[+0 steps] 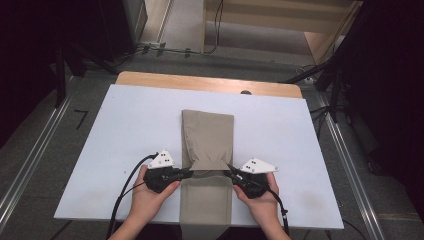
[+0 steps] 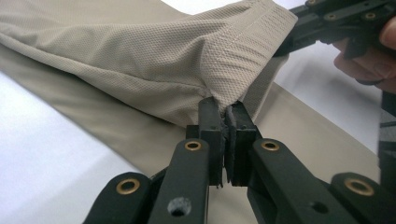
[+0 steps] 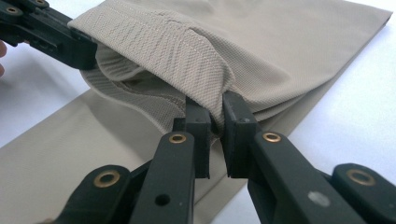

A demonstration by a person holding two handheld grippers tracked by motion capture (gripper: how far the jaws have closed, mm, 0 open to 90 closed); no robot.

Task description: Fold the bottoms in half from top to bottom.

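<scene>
The beige trousers (image 1: 207, 150) lie along the middle of the white table (image 1: 125, 130), with their long axis running from the person's edge toward the far edge, and the end part is folded over so that its hem hangs lifted above the lower layer. The left gripper (image 1: 187, 173) is clamped on the left corner of this hem and the right gripper (image 1: 231, 172) on the right corner, both equally near. I judge the next move carries the hem along this axis, with both hands level.
</scene>
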